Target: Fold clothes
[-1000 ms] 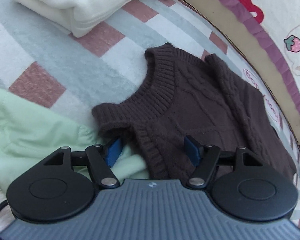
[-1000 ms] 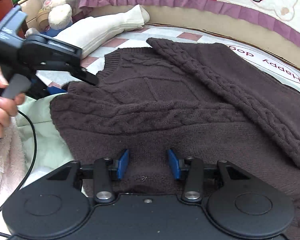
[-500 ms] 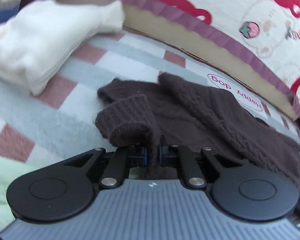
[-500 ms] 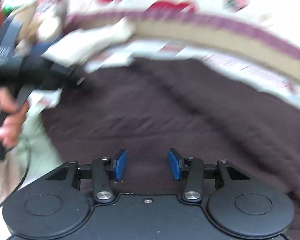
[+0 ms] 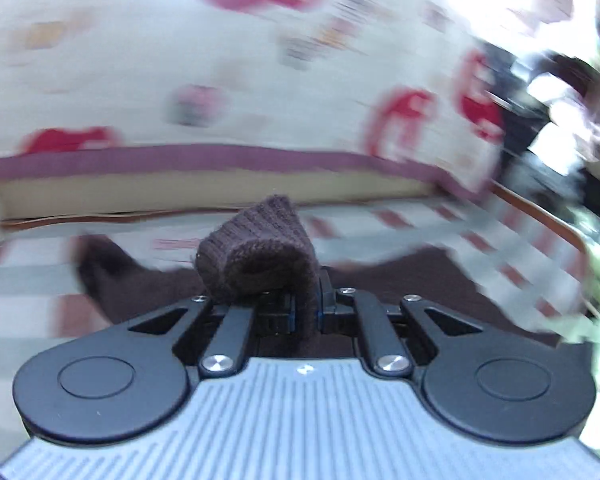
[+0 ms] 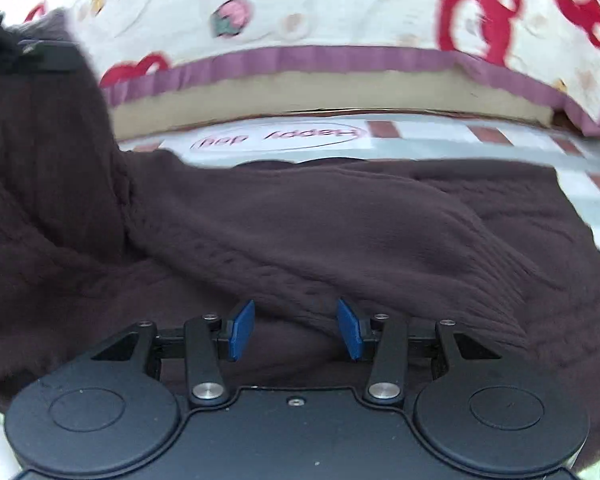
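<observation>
1. Your left tongs are clamped on a ribbed edge of the dark brown cable-knit sweater; a rolled fold of the knit stands up above the closed blue pads, and the rest of the garment trails down behind them onto the bed.

2. Your right tongs stand open, their blue pads apart with nothing between them. They hover just over the sweater, close to a ribbed band that runs across the lower right of the right wrist view; whether the pads touch the knit cannot be told.

3. In the right wrist view the sweater lies spread over the bed. Its left part rises steeply towards the upper left corner, where a black piece of your other tool shows against the cloth.

4. The sweater rests on a checked bedsheet in grey, white and brick-red squares. An oval pink label reading "Happy day", seen upside down, sits on the sheet just beyond the far edge of the knit.

5. Behind the bed stands a cream quilted cover with red prints and a purple ruffled border, with a tan strip beneath the border.

6. The left wrist view is heavily blurred; only the tongs and the gripped knit are sharp there.
</observation>
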### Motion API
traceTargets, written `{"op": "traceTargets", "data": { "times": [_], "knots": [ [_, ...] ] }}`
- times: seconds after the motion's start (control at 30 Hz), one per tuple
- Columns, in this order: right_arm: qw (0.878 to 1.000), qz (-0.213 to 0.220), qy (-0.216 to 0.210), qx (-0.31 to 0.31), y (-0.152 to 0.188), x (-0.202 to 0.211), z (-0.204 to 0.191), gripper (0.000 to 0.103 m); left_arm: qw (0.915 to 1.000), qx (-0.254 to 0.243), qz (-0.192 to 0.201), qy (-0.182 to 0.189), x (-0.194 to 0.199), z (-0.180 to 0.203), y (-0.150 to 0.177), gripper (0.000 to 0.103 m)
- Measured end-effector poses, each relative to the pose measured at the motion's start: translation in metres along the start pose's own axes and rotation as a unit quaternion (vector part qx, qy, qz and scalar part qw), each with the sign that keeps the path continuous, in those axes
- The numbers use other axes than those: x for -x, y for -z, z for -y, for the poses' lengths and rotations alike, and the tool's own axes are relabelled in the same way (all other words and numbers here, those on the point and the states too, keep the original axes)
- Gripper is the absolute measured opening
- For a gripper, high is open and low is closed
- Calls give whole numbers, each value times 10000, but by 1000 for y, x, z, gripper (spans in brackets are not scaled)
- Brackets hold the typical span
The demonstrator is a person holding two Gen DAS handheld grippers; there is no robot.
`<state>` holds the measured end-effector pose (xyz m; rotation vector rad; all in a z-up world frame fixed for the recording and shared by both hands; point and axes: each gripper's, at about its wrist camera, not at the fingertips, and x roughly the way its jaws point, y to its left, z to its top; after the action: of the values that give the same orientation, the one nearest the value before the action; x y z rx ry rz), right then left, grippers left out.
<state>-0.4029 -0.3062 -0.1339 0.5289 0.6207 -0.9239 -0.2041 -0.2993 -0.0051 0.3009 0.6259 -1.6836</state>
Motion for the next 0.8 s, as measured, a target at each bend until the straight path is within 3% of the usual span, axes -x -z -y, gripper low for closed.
{"op": "traceTargets", "data": {
  "times": [0.07,0.17,0.37,0.47,0.53,0.6,0.73,0.8],
  "knots": [
    [10000,-19,-16,-93,2,4,10,51,9987,-87,-399,304,-33,30,4,9],
    [9997,-132,119,-175,12,11,18,51,9972,-17,-591,458,-35,33,10,11],
    [9988,-222,-187,-400,38,17,31,52,9926,135,-949,747,-37,36,21,16],
    [9982,-159,-346,-459,38,18,36,52,9894,210,-1126,890,-37,38,26,33],
    [9968,-73,-546,-575,33,25,41,52,9870,261,-1245,986,-37,39,30,36],
    [9940,64,-804,-743,30,37,47,52,9843,311,-1362,1081,-38,40,34,47],
    [9816,264,-1398,-1274,31,63,62,56,9907,759,-575,973,2,-7,29,56],
    [9727,311,-1714,-1534,31,70,68,58,9876,1320,-636,567,-3,-41,41,54]
  ]
}}
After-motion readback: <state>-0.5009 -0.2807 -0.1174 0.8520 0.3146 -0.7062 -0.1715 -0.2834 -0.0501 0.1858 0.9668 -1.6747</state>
